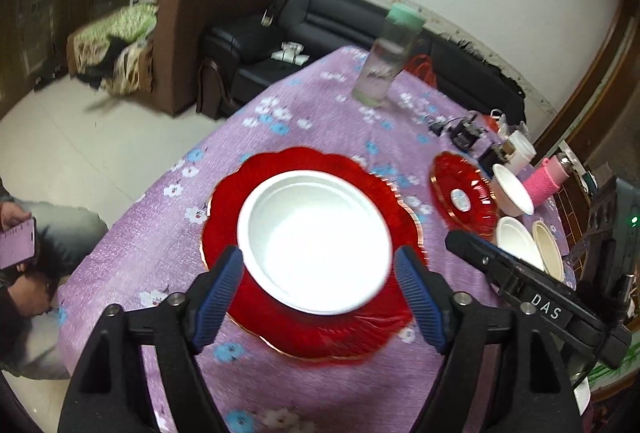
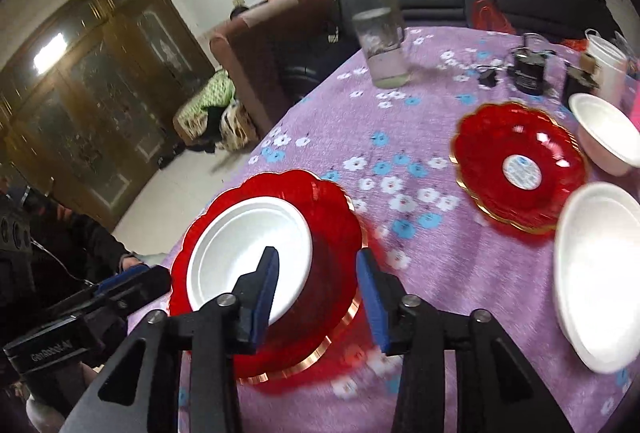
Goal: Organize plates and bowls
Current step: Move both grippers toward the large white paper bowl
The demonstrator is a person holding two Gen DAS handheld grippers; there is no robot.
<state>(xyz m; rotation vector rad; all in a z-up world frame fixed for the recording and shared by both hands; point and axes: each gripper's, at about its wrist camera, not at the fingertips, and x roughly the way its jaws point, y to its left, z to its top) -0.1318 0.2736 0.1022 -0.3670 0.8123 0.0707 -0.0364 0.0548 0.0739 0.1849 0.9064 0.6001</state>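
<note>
A large red scalloped plate (image 1: 344, 329) lies on the purple floral tablecloth (image 1: 320, 113) with a white bowl (image 1: 316, 241) on it. My left gripper (image 1: 320, 261) is open, its blue pads either side of the bowl's near rim. My right gripper (image 2: 318, 261) is open above the red plate's (image 2: 332, 245) right part, beside the white bowl (image 2: 240, 253). A smaller red plate (image 2: 520, 169) with a round sticker lies to the right, also in the left wrist view (image 1: 464, 197). White bowls (image 2: 600, 273) (image 2: 606, 133) sit around it.
A clear bottle (image 1: 386, 57) with a green lid stands at the far side, also in the right wrist view (image 2: 378, 33). Small dark gadgets (image 2: 528, 69), a white cup (image 2: 606, 69) and a pink roll (image 1: 546, 181) crowd the right edge. Sofas and a seated person (image 1: 24, 265) surround the table.
</note>
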